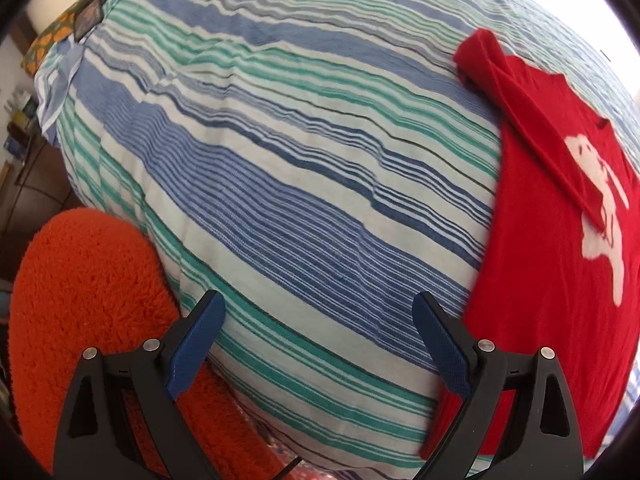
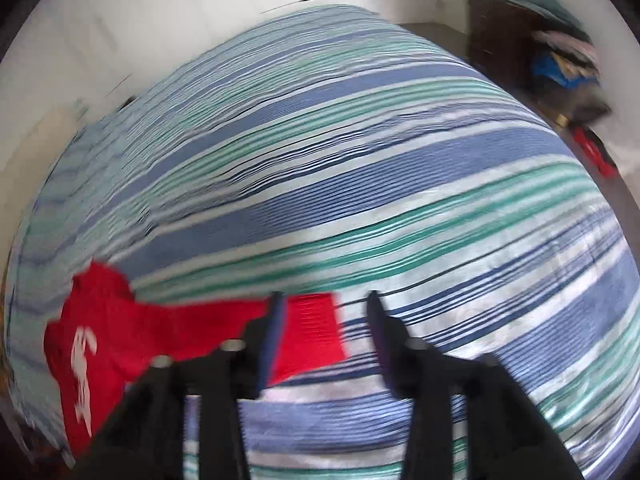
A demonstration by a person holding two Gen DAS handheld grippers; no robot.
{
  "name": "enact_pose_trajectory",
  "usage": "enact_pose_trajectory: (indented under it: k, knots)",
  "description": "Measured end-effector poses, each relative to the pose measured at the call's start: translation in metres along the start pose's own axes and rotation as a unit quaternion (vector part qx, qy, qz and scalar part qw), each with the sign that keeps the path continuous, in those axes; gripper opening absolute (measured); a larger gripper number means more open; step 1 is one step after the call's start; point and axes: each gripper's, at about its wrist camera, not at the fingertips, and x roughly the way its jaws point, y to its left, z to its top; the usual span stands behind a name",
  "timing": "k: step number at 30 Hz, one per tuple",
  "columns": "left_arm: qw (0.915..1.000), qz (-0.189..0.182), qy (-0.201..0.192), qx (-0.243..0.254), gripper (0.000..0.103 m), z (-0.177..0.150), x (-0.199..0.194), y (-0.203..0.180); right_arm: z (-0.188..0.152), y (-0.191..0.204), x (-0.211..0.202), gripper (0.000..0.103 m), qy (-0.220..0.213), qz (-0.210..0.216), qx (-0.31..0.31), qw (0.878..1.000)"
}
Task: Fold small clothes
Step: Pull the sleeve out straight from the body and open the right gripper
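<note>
left gripper [image 1: 318,312] agape, empty | red shirt [image 1: 560,240] just right | right gripper [image 2: 326,308] parted, empty

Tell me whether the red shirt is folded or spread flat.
Partly folded: the red shirt lies on the striped bedspread with one sleeve turned in across its white print.

The right gripper [image 2: 326,302] is open over the stripy bed cover [image 2: 360,200], beside the red shirt [image 2: 120,332].
</note>
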Motion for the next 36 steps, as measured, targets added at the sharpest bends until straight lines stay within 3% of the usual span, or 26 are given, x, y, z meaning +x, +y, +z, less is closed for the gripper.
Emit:
enact_pose_trajectory:
  k: [2, 4, 6, 9, 14, 15, 16, 17, 19, 21, 23, 28, 29, 30, 31, 32, 34, 36]
  knots:
    - [1.0000, 0.001, 0.001, -0.002, 0.095, -0.001, 0.002, 0.001, -0.007, -0.015, -0.003, 0.064, -0.020, 0.016, 0.041, 0.999]
    - [0.9999, 0.001, 0.009, -0.008, 0.096, 0.000, 0.007, 0.003, -0.027, -0.025, 0.003, 0.062, -0.017, 0.069, 0.092, 0.993]
    - [0.9998, 0.004, 0.014, -0.011, 0.096, -0.001, 0.011, 0.003, -0.055, -0.035, 0.018, 0.058, 0.011, 0.135, 0.146, 0.980]
    - [0.9999, 0.009, 0.013, -0.004, 0.096, -0.001, 0.010, 0.001, -0.085, -0.029, 0.042, 0.054, 0.032, 0.190, 0.196, 0.961]
    - [0.9998, 0.011, 0.017, -0.001, 0.096, -0.002, 0.010, 0.001, -0.091, -0.017, 0.079, 0.053, 0.006, 0.202, 0.235, 0.951]
    - [0.9998, 0.010, 0.018, -0.003, 0.096, -0.002, 0.010, 0.001, -0.091, -0.014, 0.087, 0.041, 0.011, 0.193, 0.238, 0.952]
    - [0.9998, 0.009, 0.017, -0.004, 0.096, -0.003, 0.010, 0.001, -0.090, -0.010, 0.093, 0.002, 0.017, 0.184, 0.233, 0.955]
    - [0.9998, 0.008, 0.017, -0.005, 0.096, -0.003, 0.010, 0.001, -0.090, -0.005, 0.092, 0.004, 0.017, 0.171, 0.221, 0.960]
    - [0.9998, 0.008, 0.017, -0.006, 0.096, -0.003, 0.010, 0.002, -0.091, 0.002, 0.067, 0.004, -0.034, 0.137, 0.191, 0.971]
    - [0.9998, 0.012, 0.017, -0.005, 0.096, -0.002, 0.012, 0.002, -0.099, -0.004, 0.042, 0.004, -0.078, 0.085, 0.191, 0.975]
    - [0.9997, 0.018, 0.018, 0.003, 0.096, -0.001, 0.016, -0.002, -0.113, -0.012, 0.039, 0.004, -0.066, 0.045, 0.213, 0.974]
    - [0.9998, 0.009, 0.016, 0.002, 0.096, -0.003, 0.012, 0.002, -0.141, 0.004, 0.060, 0.006, -0.028, 0.012, 0.213, 0.977]
    - [0.9999, 0.003, 0.015, -0.007, 0.096, -0.002, 0.011, 0.005, -0.142, 0.006, 0.061, 0.010, -0.027, 0.012, 0.217, 0.976]
    - [0.9998, 0.000, 0.015, -0.012, 0.096, -0.002, 0.010, 0.007, -0.143, 0.009, 0.060, 0.020, -0.025, 0.008, 0.220, 0.975]
    - [0.9997, -0.003, 0.016, -0.018, 0.096, -0.002, 0.010, 0.009, -0.144, 0.006, 0.053, 0.031, -0.029, -0.002, 0.221, 0.975]
    - [0.9997, -0.002, 0.016, -0.020, 0.096, -0.001, 0.010, 0.010, -0.145, 0.002, 0.043, 0.035, -0.037, -0.016, 0.220, 0.975]
    - [0.9998, 0.004, 0.014, -0.013, 0.096, -0.002, 0.011, 0.006, -0.136, 0.010, 0.017, 0.036, -0.074, -0.041, 0.195, 0.977]
    - [0.9999, 0.009, 0.013, 0.003, 0.096, -0.003, 0.011, 0.000, -0.122, 0.033, 0.007, 0.036, -0.091, -0.016, 0.128, 0.987]
